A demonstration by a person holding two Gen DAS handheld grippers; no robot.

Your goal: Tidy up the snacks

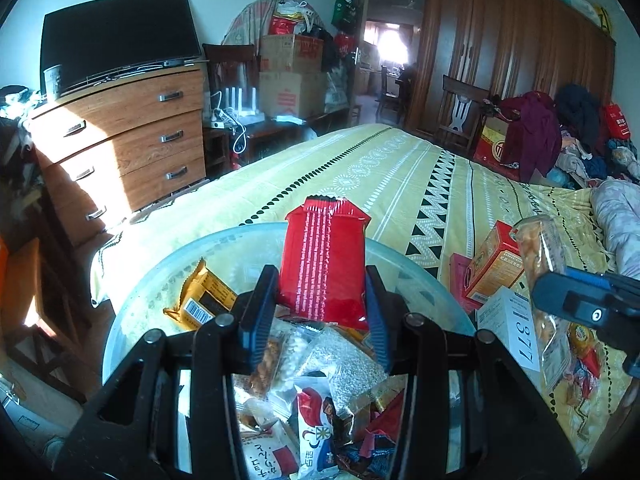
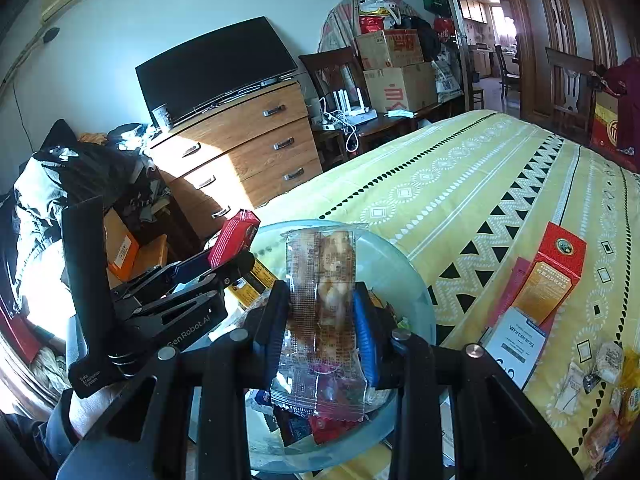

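Observation:
My left gripper (image 1: 318, 312) is shut on a red snack packet (image 1: 324, 256), held upright over a clear plastic bowl (image 1: 160, 276) that holds several wrapped snacks. From the right wrist view the left gripper (image 2: 224, 256) shows at the left with the red packet (image 2: 234, 236) in its tips. My right gripper (image 2: 320, 320) is shut on a clear packet of golden pastry (image 2: 324, 300), above the same bowl (image 2: 396, 272). That pastry packet (image 1: 540, 256) and the right gripper's body appear at the right edge of the left wrist view.
The bowl rests on a bed with a yellow patterned sheet (image 1: 400, 168). An orange-red box (image 2: 548, 276), a white carton (image 2: 516, 344) and loose snacks (image 2: 600, 368) lie to the right. A wooden dresser (image 1: 132, 140) stands beyond the bed's left edge.

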